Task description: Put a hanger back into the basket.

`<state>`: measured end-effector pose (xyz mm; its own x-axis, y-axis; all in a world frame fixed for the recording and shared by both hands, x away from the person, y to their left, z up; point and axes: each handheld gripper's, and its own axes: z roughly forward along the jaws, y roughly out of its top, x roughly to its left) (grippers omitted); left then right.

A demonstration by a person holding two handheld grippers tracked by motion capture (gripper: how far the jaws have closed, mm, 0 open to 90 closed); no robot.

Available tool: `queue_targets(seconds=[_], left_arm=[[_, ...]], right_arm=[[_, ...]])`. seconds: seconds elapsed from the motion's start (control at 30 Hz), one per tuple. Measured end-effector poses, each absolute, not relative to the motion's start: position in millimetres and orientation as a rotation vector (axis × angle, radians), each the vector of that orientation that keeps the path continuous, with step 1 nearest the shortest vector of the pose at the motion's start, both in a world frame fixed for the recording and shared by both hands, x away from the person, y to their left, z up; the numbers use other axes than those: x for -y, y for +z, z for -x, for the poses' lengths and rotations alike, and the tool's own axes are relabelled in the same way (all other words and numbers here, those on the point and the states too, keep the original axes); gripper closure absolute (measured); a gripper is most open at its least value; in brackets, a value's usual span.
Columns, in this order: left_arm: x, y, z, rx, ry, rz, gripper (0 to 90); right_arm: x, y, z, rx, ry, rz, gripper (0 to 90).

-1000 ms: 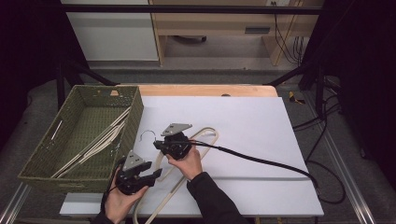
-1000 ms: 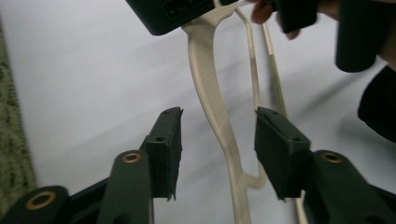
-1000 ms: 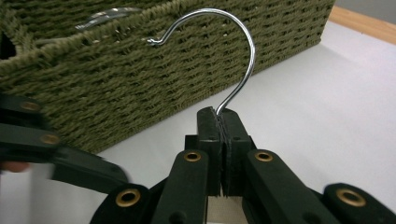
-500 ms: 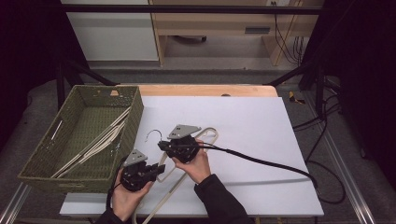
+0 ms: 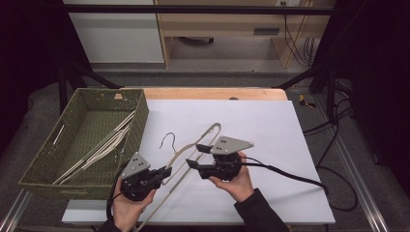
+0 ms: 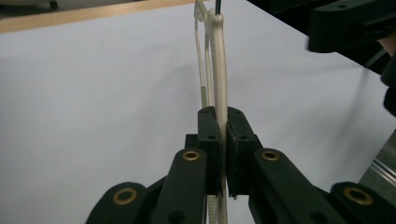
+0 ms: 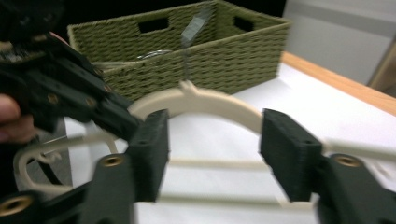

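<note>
Clamping one arm of the cream plastic clothes hanger (image 5: 186, 154), the left gripper (image 5: 166, 172) has its two black jaws pressed flat against the thin bar from both sides, as the left gripper view shows (image 6: 223, 149). The hanger (image 6: 218, 60) runs upward from that grip over the white table sheet (image 5: 270, 125), its dark wire hook (image 5: 168, 140) nearest the basket. The right gripper (image 5: 199, 155) holds its jaws wide apart and touches nothing; in its own view (image 7: 212, 149) the hanger's curved shoulder (image 7: 201, 100) sits beyond the gap. The olive-green woven basket (image 5: 43, 166) stands at the table's left, holding several more cream hangers (image 5: 104, 147) laid lengthwise.
</note>
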<state>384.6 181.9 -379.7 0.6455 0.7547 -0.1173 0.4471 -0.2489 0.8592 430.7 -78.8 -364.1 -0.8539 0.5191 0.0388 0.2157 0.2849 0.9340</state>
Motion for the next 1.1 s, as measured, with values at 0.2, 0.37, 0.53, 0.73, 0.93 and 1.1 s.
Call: queue_targets(seconds=[0.2,0.37,0.53,0.73,0.93,1.1], left_arm=[[-186.0,-357.5,-382.0,-0.902,0.461,-1.906,86.0],[-194.3,-332.3,-382.9,-0.853,0.511,-1.905,86.0],[-206.6,-309.4,-387.7,-0.796,0.509,-1.908,86.0],[-224.2,-292.8,-395.8,-0.769,0.53,-1.906,86.0],[-246.0,-272.9,-407.0,-0.76,0.575,-1.901,86.1],[-262.9,-256.0,-417.6,-0.772,0.645,-1.911,86.2]], right_arm=[[130.1,-371.7,-424.9,-2.192,1.602,-0.793,15.6],[165.7,-380.7,-422.4,-2.157,1.597,-0.875,9.2],[198.4,-388.5,-419.6,-2.093,1.581,-0.955,6.0],[218.1,-389.6,-416.1,-2.022,1.55,-1.008,3.3],[229.8,-388.4,-414.1,-1.987,1.555,-1.025,3.0],[234.6,-389.1,-414.1,-1.981,1.531,-1.043,2.9]])
